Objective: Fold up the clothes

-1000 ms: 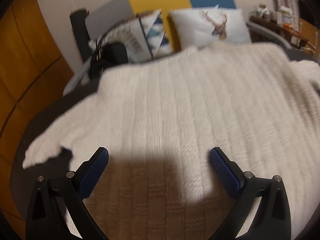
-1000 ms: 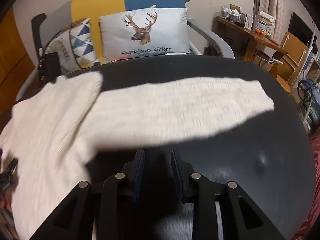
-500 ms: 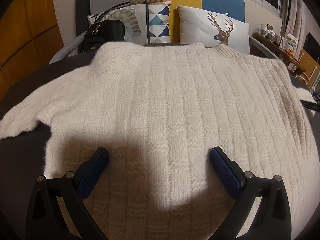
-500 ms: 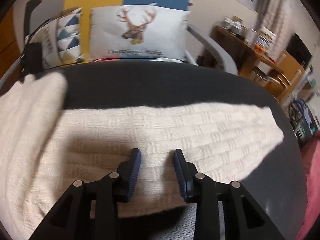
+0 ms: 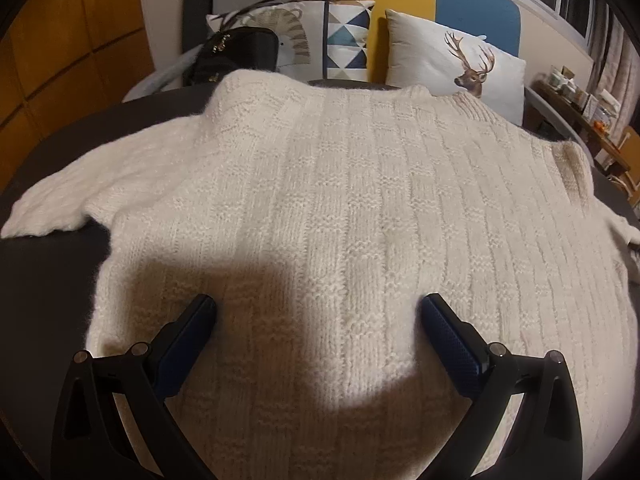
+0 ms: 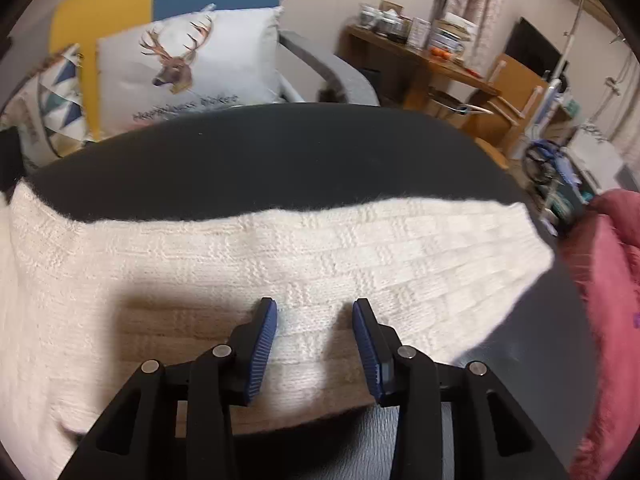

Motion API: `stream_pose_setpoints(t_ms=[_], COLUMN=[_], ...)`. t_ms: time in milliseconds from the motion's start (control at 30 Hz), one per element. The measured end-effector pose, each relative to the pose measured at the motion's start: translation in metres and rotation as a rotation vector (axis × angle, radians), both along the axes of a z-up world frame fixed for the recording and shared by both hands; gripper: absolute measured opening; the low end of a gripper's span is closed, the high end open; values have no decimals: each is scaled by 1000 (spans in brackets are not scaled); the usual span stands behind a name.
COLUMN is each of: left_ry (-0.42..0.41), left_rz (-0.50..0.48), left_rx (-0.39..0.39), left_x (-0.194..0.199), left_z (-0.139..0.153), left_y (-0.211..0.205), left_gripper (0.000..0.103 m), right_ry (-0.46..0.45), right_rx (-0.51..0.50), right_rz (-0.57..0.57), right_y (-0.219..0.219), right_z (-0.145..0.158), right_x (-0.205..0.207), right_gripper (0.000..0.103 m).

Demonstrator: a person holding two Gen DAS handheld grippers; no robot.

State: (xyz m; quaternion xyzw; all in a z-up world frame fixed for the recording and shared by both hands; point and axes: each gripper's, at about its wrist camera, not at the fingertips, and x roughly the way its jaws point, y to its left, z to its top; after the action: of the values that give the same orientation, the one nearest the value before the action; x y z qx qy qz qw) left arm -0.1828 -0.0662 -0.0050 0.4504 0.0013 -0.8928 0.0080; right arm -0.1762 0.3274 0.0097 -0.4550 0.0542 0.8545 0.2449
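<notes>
A cream knitted sweater (image 5: pixel 352 208) lies spread flat on a dark round table (image 5: pixel 44 280). In the left wrist view my left gripper (image 5: pixel 318 308) hangs wide open over the sweater's body, nothing between its blue pads. One sleeve (image 5: pixel 80 196) stretches out to the left. In the right wrist view the other sleeve (image 6: pixel 320 252) runs across the table toward the right. My right gripper (image 6: pixel 315 312) hovers over that sleeve near its front edge, its jaws opening, the pads not pressing on the knit.
A black handbag (image 5: pixel 234 56) and patterned cushions, one with a deer print (image 6: pixel 188 68), sit on the sofa behind the table. A red cloth (image 6: pixel 608 280) lies at the right edge. A wooden side table (image 6: pixel 424 60) with clutter stands further right.
My right gripper moved forward from the bare table onto the sleeve, and its jaws widened. The left view rolled level; its gripper stayed wide open over the sweater's body.
</notes>
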Motion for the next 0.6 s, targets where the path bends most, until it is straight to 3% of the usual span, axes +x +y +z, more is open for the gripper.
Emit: stream_pose_setpoints(t_ms=[100, 233, 267, 367, 400, 467, 600], left_ry=[1, 5, 6, 10, 12, 14, 18], left_rz=[2, 1, 0, 0, 0, 0, -1], left_rx=[3, 16, 17, 22, 23, 24, 27], left_x=[-1, 0, 0, 0, 0, 0, 0], left_z=[-1, -1, -1, -1, -2, -2, -3], left_y=[0, -2, -2, -3, -3, -3, -4], left_gripper=[103, 103, 103, 103, 103, 103, 103], right_ry=[145, 159, 125, -12, -15, 73, 92], right_rx=[17, -1, 13, 70, 39, -128, -79], right_rz=[206, 533, 550, 539, 497, 337, 267], right_y=[-48, -115, -124, -140, -133, -101, -103], right_z=[26, 26, 18, -12, -19, -22, -25], right_x=[-8, -41, -50, -77, -82, -83, -82], right_gripper=[38, 36, 36, 36, 39, 46, 48])
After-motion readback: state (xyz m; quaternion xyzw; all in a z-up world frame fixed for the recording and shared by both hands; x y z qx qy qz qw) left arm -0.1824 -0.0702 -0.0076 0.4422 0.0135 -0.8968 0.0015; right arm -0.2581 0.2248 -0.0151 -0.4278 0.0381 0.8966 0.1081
